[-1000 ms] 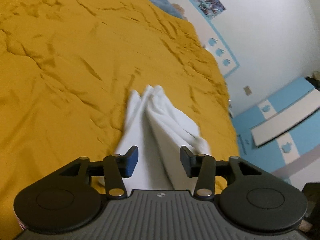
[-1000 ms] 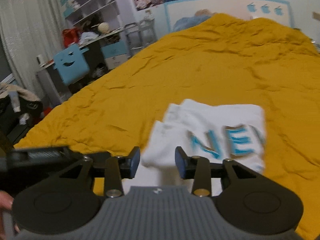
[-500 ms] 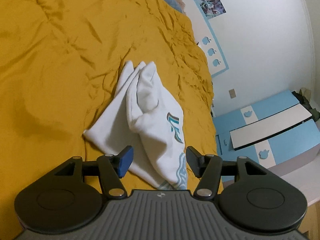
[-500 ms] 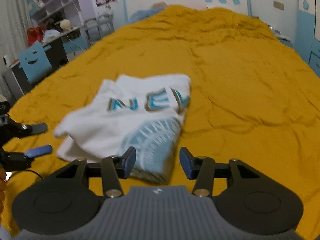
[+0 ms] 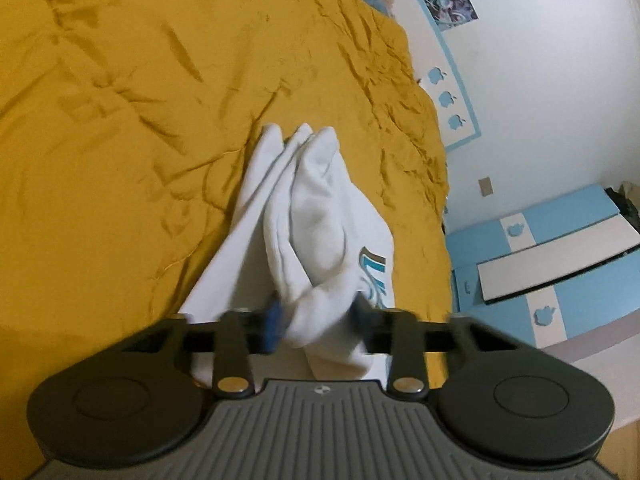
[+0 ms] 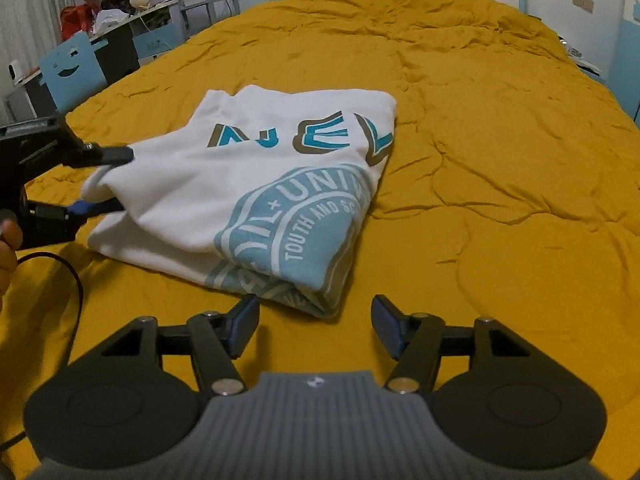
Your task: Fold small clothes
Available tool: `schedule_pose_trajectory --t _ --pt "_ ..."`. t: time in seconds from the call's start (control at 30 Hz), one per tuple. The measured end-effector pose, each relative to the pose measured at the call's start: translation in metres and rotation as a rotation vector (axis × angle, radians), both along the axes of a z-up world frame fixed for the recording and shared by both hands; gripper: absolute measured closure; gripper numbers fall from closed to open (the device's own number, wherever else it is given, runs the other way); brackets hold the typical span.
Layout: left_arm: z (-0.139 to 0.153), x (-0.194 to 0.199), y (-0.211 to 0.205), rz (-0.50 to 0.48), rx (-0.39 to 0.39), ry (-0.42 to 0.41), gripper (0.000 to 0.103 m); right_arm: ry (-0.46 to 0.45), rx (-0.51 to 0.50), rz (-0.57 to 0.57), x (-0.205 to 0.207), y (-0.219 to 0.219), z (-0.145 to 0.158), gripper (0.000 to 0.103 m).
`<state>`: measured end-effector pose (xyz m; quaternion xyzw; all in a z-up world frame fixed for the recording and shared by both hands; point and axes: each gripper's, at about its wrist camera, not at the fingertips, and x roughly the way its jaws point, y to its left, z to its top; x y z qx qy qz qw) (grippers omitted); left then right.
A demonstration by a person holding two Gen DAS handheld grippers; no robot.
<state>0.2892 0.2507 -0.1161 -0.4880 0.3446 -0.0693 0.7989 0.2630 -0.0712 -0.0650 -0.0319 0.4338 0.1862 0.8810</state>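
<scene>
A folded white T-shirt (image 6: 240, 184) with teal lettering and a round teal print lies on the yellow bedspread (image 6: 480, 160). In the left wrist view the shirt (image 5: 320, 220) runs away from me as a narrow bundle. My left gripper (image 5: 316, 320) is closing, and its blurred pads press on the near folded edge. The right wrist view shows that left gripper (image 6: 116, 180) at the shirt's left side, one finger above and one below the fold. My right gripper (image 6: 316, 324) is opening, with nothing between its fingers, just short of the shirt's near corner.
A person's hand (image 6: 8, 248) and a black cable (image 6: 76, 280) sit at the left edge. Beyond the bed's left side stand a blue chair (image 6: 72, 68) and a cluttered desk. A blue and white cabinet (image 5: 560, 248) stands past the bed's other side.
The left gripper dropped onto the shirt's edge and its jaws narrowed onto the fold. The right gripper swung round to the shirt's printed end, sank toward the bed and opened wider.
</scene>
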Motion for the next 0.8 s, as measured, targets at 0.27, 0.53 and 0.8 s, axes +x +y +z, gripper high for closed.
schedule_pose_trajectory --t 0.27,0.53,0.8 --pt "0.07 -0.013 -0.015 -0.039 0.161 -0.186 0.087 -0.033 -0.02 -0.022 0.016 0.017 -0.008 0.061" --pt "0.029 -0.023 -0.006 -0.029 0.305 0.022 0.088 -0.009 -0.026 0.021 0.01 0.01 -0.011 0.09" --pt "0.014 -0.03 -0.019 -0.045 0.385 0.086 0.088 0.052 0.072 -0.044 0.013 -0.01 -0.01 0.103"
